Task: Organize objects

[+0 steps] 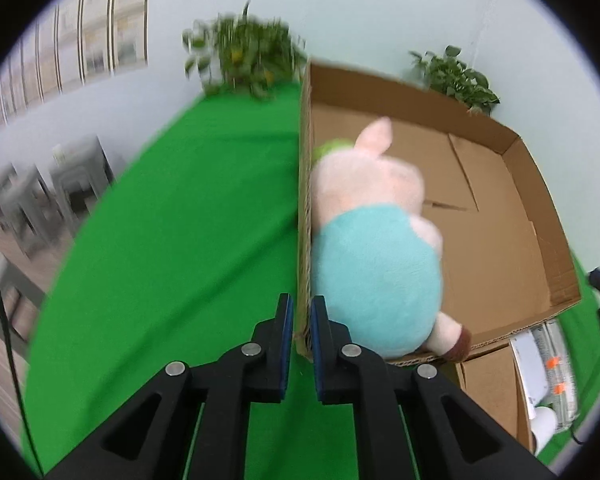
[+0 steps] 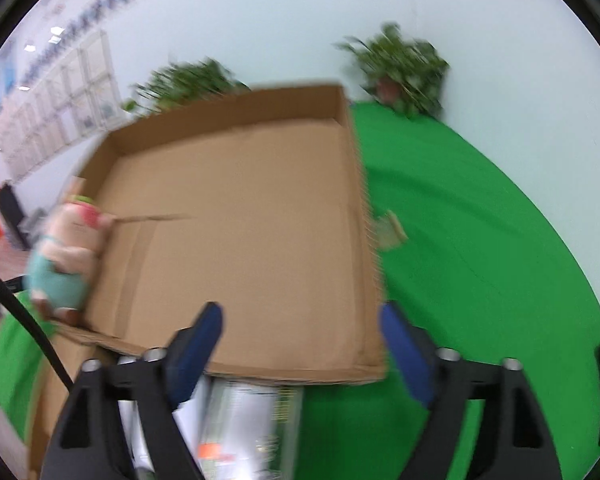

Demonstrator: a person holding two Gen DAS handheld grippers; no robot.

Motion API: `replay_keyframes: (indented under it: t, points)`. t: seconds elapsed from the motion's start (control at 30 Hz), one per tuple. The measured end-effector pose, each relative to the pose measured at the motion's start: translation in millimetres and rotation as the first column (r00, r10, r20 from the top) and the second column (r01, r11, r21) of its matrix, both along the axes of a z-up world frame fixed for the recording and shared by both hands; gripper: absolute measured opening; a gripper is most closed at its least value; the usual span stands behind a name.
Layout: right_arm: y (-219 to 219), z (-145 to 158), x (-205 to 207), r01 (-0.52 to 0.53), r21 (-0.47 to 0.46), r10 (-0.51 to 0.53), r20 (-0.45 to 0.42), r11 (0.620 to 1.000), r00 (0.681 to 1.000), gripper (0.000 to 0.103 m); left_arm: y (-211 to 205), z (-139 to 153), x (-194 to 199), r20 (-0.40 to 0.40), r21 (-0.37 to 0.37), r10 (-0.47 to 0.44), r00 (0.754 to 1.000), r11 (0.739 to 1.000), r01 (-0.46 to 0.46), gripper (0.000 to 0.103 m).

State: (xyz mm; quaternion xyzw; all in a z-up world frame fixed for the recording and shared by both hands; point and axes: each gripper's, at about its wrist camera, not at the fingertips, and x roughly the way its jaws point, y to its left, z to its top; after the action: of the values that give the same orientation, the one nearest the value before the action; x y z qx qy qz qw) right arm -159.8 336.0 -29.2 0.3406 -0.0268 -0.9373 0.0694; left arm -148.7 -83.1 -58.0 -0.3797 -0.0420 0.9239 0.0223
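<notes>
My left gripper [image 1: 301, 320] is clamped on the left wall of the cardboard box [image 1: 512, 216], one pad outside and one inside, right at the near corner. My right gripper [image 2: 302, 344] stands wide apart with nothing between its pads; it hovers over the box's near edge, above a plastic-wrapped packet [image 2: 244, 412] lying just in front of the box.

The plush pig [image 1: 376, 240], pink with a teal body, lies inside the box against the left wall, close to my left pads. The rest of the box floor is bare.

As I judge it, the step in hand is steadying the box while the right tongs go for the next item. To do that well I would keep the left clamp firm and level so the thin wall does not buckle or tip the pig out, and bring the right gripper down squarely over the packet, jaws spanning its narrower side, since slick wrapping will likely slide off a skewed pinch. The right view is blurred, so I would settle before closing.

Counted: one box, one plush pig, one packet, two potted plants [image 1: 248, 56] at the far wall, one small flat object [image 2: 390, 228] on the green cloth [image 1: 172, 216] just right of the box; I cannot tell what it is.
</notes>
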Motion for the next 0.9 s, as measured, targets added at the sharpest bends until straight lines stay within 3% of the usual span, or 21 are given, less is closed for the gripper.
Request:
replay_keyframes:
  t: [0.03,0.07,0.1,0.13,0.17,0.23,0.43,0.9]
  points:
    - [-7,6,5,-0.023,-0.012,0.023,-0.015,1.0,1.0,0.1,8,11,8,-0.043,-0.043,-0.004,0.999,0.999,0.002,0.016]
    - [-19,13,15,-0.056,-0.027,0.055,-0.036,0.998,0.998,0.103,13,17,13,-0.067,-0.063,-0.003,0.998,0.998,-0.001,0.039]
    - [-29,18,25,-0.068,-0.029,0.067,-0.04,0.997,0.997,0.103,18,25,19,-0.094,-0.074,0.0,0.996,0.997,-0.007,0.071]
    - [-36,20,29,-0.075,-0.027,0.073,-0.041,0.997,0.996,0.103,23,33,27,-0.138,-0.073,0.004,0.99,0.997,-0.014,0.083]
    - [-44,22,33,-0.08,-0.03,0.079,-0.042,0.996,0.996,0.103,30,43,39,-0.205,-0.058,0.007,0.979,0.998,-0.02,0.088]
    - [-59,22,41,-0.093,-0.048,0.092,-0.035,0.994,0.995,0.103,43,56,54,-0.259,-0.03,-0.023,0.966,0.999,0.016,0.088]
    - [-89,13,54,-0.098,-0.04,0.098,-0.007,0.994,0.995,0.103,72,62,71,-0.244,0.013,-0.07,0.967,0.997,0.076,0.088]
    - [-99,8,88,-0.147,-0.034,0.146,-0.028,0.989,0.989,0.103,110,65,112,-0.258,0.01,-0.066,0.964,0.997,0.071,0.088]
